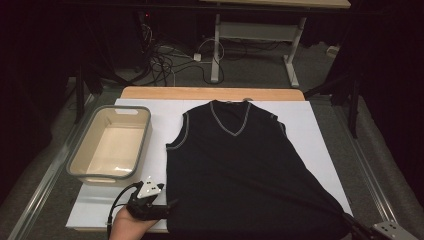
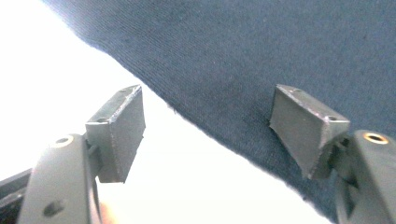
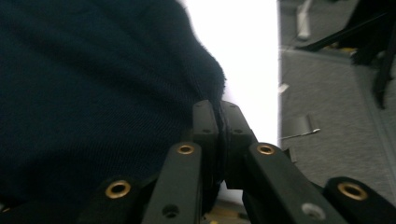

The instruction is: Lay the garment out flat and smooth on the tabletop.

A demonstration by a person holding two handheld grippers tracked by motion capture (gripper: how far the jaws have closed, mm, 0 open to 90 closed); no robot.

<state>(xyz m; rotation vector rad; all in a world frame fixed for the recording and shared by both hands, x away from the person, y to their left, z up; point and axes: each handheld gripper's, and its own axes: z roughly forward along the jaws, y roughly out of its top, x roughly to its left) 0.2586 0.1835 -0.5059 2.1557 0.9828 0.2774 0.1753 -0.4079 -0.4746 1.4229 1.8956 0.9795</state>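
Sweater vest (image 1: 235, 170): dark fine-ribbed knit cloth, matt, pale trim. Basin (image 1: 85, 145): smooth beige plastic, grey rim. Desk (image 1: 210, 93): wood edge under white matt sheet (image 1: 310, 130). Jaws: matt black plastic.

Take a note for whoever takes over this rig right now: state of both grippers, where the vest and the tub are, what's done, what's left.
Left gripper: open, jaws straddling the near left hem edge of the dark knitted sleeveless vest with grey trim, not pressing it.
Right gripper: shut on the vest's near right hem corner, fabric pulled taut.
Vest lies face up on the white table sheet. The grey-rimmed beige plastic tub stands left of it, with nothing in it.
Done: one corner gripped.
Left: probably grip the left hem, fold, put the vest in the tub.
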